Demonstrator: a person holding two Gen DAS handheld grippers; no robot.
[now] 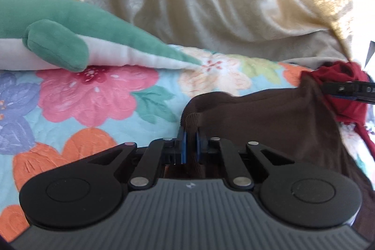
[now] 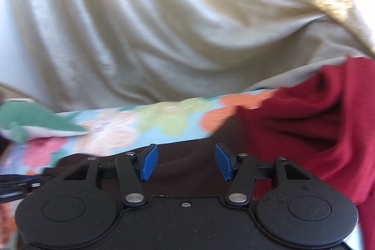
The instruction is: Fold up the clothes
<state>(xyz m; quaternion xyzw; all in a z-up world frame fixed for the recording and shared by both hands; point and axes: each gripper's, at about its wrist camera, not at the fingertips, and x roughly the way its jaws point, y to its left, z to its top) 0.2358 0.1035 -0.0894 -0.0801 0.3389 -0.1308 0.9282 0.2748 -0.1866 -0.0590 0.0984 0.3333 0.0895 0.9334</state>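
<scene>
A dark brown garment [image 1: 269, 118] lies on the floral bedspread [image 1: 93, 95]. My left gripper [image 1: 191, 139] is shut on a bunched edge of it, with cloth pinched between the blue pads. A crumpled dark red garment [image 1: 344, 90] lies at the brown garment's far right end. In the right wrist view my right gripper [image 2: 185, 161] is open and empty over the brown garment [image 2: 185, 156], with the red garment [image 2: 316, 132] just to its right. The right gripper's fingers [image 1: 349, 88] show at the right edge of the left wrist view.
A green and white plush toy [image 1: 70, 43] lies on the bed at the left; it also shows in the right wrist view [image 2: 30, 121]. A cream curtain [image 1: 199, 4] hangs behind the bed. The floral bedspread [image 2: 140, 128] runs across the middle.
</scene>
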